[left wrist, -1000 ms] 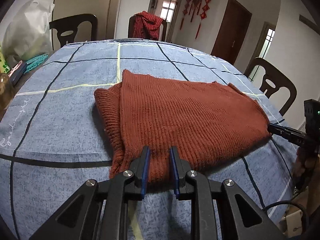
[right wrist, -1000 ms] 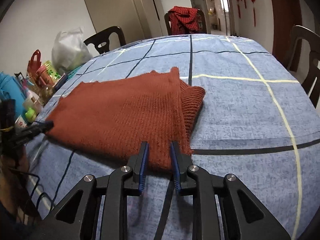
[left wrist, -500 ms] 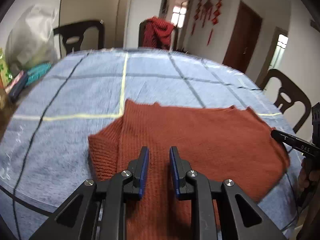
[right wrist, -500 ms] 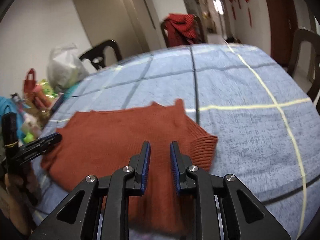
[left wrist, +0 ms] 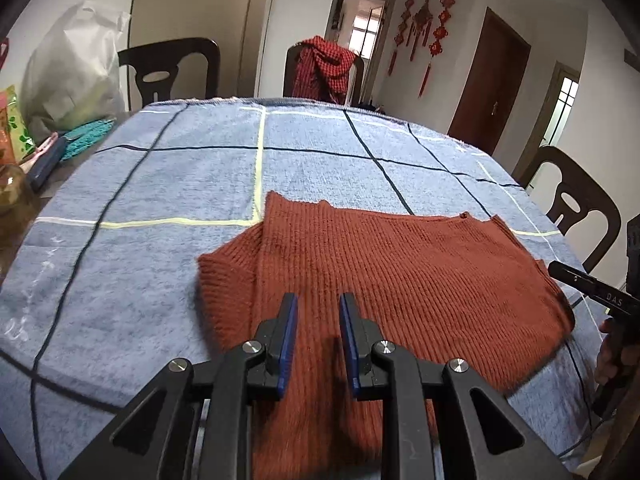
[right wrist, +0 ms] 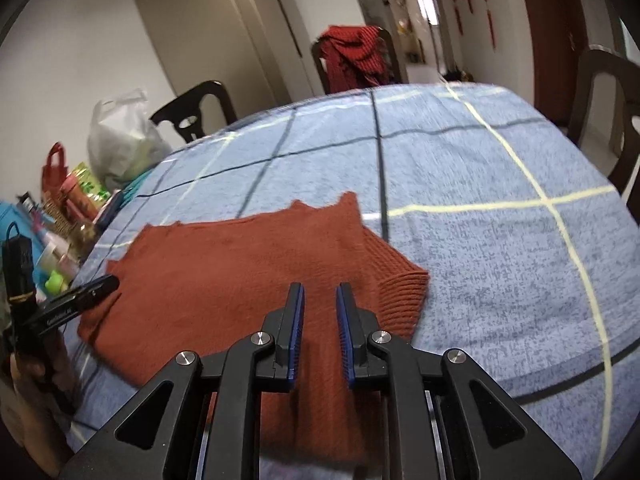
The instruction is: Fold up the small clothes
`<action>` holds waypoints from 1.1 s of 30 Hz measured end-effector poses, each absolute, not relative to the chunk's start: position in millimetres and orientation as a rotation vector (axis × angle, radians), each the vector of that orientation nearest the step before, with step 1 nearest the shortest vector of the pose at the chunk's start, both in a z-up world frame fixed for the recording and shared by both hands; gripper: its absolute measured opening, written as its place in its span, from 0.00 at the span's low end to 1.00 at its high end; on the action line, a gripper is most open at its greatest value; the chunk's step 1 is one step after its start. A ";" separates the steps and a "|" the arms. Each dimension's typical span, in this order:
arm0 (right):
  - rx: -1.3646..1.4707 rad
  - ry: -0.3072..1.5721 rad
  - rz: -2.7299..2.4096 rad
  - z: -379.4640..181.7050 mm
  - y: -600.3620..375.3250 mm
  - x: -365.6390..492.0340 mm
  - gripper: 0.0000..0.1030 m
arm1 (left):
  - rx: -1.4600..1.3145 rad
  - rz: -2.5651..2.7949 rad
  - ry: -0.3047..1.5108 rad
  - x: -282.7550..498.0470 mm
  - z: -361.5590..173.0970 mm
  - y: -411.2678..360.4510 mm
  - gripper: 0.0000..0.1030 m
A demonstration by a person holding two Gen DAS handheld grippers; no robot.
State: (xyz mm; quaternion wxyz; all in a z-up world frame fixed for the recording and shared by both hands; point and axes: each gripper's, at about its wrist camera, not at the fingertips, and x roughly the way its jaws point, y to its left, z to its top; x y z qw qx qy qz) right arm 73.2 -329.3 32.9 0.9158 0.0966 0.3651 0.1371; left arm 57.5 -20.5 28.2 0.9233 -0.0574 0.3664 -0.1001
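A rust-brown knitted sweater (left wrist: 392,276) lies folded flat on the blue checked tablecloth (left wrist: 168,184); it also shows in the right wrist view (right wrist: 240,276). My left gripper (left wrist: 318,304) hovers over the sweater's near edge, jaws apart with a narrow gap and nothing between them. My right gripper (right wrist: 320,294) hovers over the sweater's other near end, beside a folded ribbed sleeve (right wrist: 400,288), jaws likewise apart and empty. Each gripper shows at the edge of the other's view: the right one (left wrist: 592,292) and the left one (right wrist: 76,300).
Dark wooden chairs (left wrist: 576,208) stand around the table, one with a red checked cloth (left wrist: 324,66) draped over it. A white plastic bag (left wrist: 72,80), packets and bottles (right wrist: 68,216) crowd the table's left side.
Both grippers have lifted and moved forward over the sweater from its near edge. The sweater now sits lower in both views. The jaws have stayed at the same narrow gap.
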 end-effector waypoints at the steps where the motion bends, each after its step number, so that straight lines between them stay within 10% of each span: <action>1: 0.187 0.744 0.286 34.7 -327.4 70.1 0.16 | -0.115 -0.195 0.749 54.1 29.4 -18.3 0.23; 33: 0.046 0.736 0.403 34.6 -267.3 46.0 0.25 | -0.125 -0.087 0.742 27.5 23.9 9.3 0.30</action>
